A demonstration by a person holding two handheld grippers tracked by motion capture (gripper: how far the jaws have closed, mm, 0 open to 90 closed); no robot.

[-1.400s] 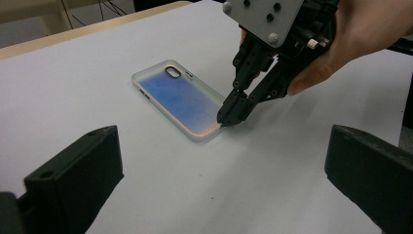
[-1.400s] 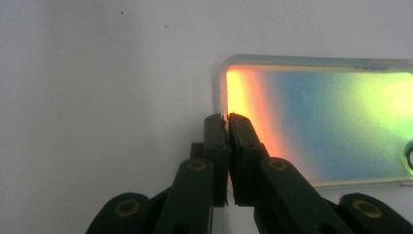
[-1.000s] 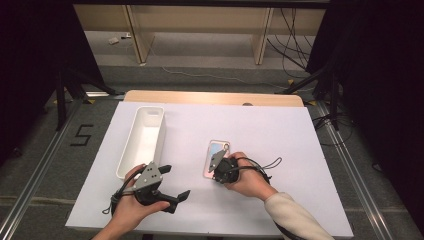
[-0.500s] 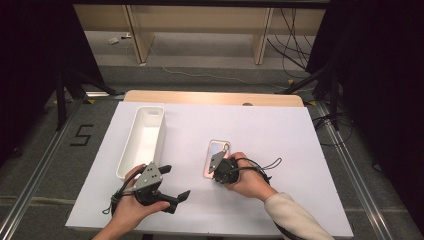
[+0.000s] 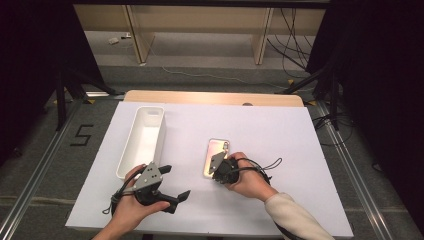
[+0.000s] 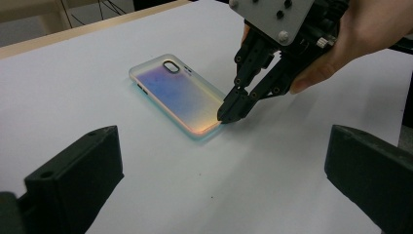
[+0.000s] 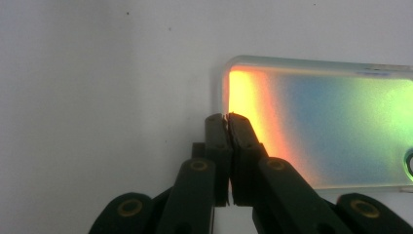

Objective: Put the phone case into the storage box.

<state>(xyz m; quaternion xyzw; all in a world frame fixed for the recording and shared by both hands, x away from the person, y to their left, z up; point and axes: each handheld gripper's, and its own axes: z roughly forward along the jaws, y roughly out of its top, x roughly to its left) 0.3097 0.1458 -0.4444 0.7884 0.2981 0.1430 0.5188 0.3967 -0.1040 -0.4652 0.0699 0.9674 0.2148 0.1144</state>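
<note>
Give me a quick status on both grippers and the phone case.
Right gripper shut, tips at the phone case edge. Left gripper open, idle. Case flat on the table, tray apart, nothing blocking.

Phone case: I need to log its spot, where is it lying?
In the high view, the phone case lies flat on the white table, right of the white bin, with the right tongs at its near corner.

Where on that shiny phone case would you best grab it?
Probably by the short bottom edge of the phone case, coming from the person's side. It lies flat on the table, so only the thin rim offers a hold, and the right gripper already sits at that near corner.
</note>
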